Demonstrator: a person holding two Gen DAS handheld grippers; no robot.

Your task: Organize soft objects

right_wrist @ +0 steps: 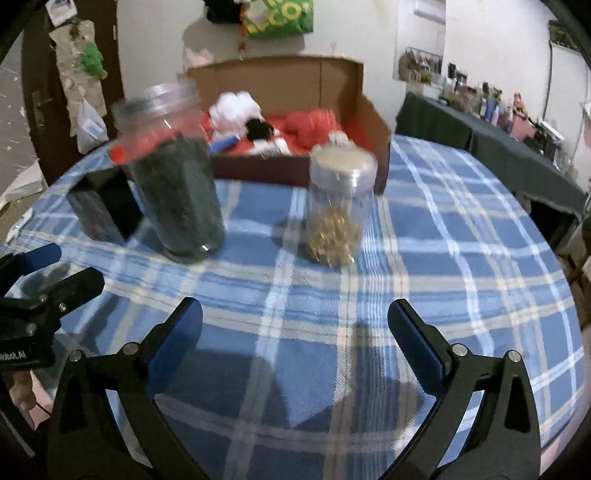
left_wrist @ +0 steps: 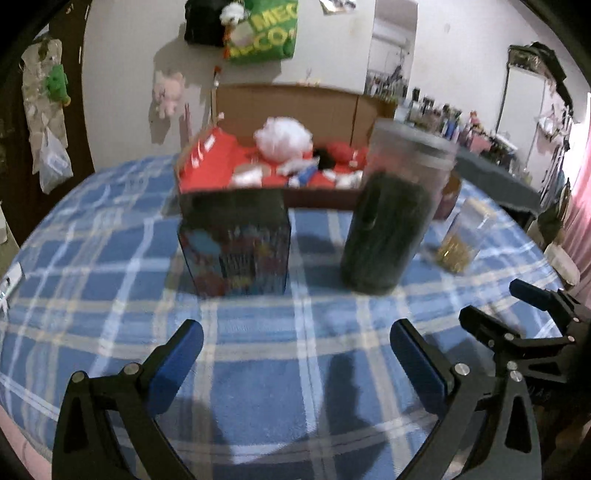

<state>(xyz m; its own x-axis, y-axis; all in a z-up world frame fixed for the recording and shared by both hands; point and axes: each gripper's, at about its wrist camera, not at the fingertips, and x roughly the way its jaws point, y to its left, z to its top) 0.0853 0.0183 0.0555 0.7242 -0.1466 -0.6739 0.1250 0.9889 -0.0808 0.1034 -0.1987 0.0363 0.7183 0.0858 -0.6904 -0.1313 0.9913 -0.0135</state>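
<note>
A cardboard box [left_wrist: 332,107] [right_wrist: 288,74] stands at the far side of the blue plaid cloth [left_wrist: 258,339] [right_wrist: 443,240]. Inside lie soft things: a white fluffy ball [left_wrist: 282,138] [right_wrist: 236,107], red fabric [left_wrist: 218,162] [right_wrist: 310,122] and a small black piece [right_wrist: 260,129]. My left gripper [left_wrist: 295,350] is open over bare cloth, short of a dark mesh bin [left_wrist: 236,240]. My right gripper [right_wrist: 295,332] is also open and holds nothing; it shows at the right edge of the left wrist view [left_wrist: 517,306].
A tall clear jar of dark stuff [left_wrist: 391,221] [right_wrist: 177,181] stands beside the mesh bin [right_wrist: 99,210]. A smaller lidded jar with golden bits [right_wrist: 338,206] [left_wrist: 461,236] is to its right. Plush toys and a green bag [left_wrist: 264,33] hang on the wall.
</note>
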